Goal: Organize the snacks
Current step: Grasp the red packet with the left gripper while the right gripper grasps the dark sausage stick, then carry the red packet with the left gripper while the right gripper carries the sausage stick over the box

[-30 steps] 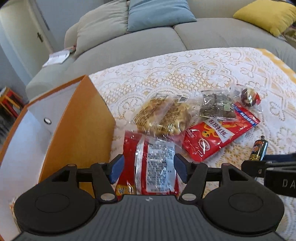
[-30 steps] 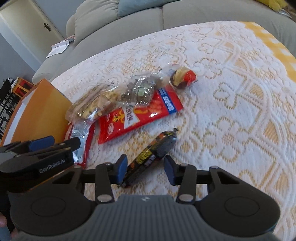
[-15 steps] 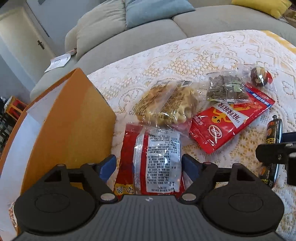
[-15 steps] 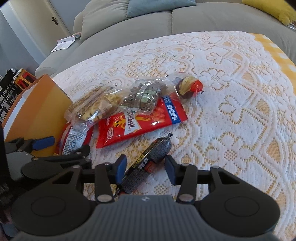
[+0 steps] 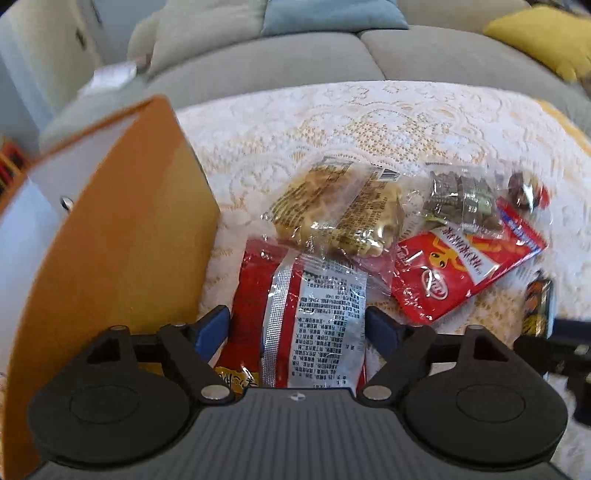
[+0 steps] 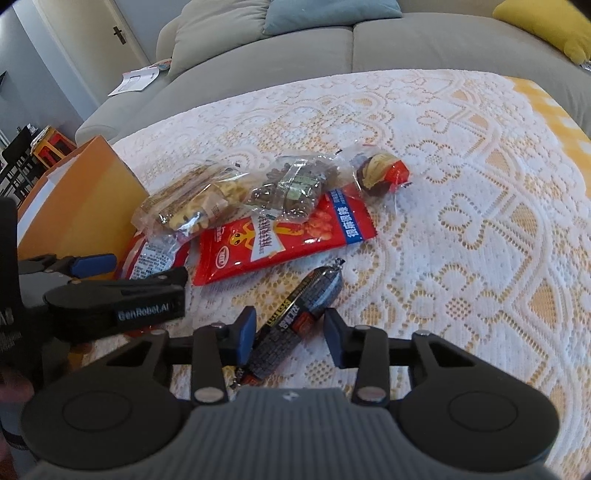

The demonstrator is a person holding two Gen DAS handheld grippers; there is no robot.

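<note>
My left gripper (image 5: 297, 330) is open, its blue pads on either side of a red and silver snack packet (image 5: 306, 314) lying next to the orange box (image 5: 122, 251). My right gripper (image 6: 290, 338) is open around a dark sausage stick (image 6: 295, 317) that lies on the lace cloth. A clear bag of yellow crackers (image 5: 340, 210), a clear bag of dark snacks (image 6: 295, 188), a flat red packet (image 6: 277, 240) and a small round red-wrapped sweet (image 6: 380, 171) lie in a cluster beyond.
The orange box with white inside (image 6: 74, 195) stands at the left edge of the table. A grey sofa (image 6: 332, 44) with blue (image 6: 332, 11) and yellow (image 5: 543, 37) cushions runs behind. The lace tablecloth (image 6: 480, 221) extends to the right.
The left gripper has moved forward so its pads flank the red and silver packet. The right gripper has moved forward around the sausage stick. Both stay open.
</note>
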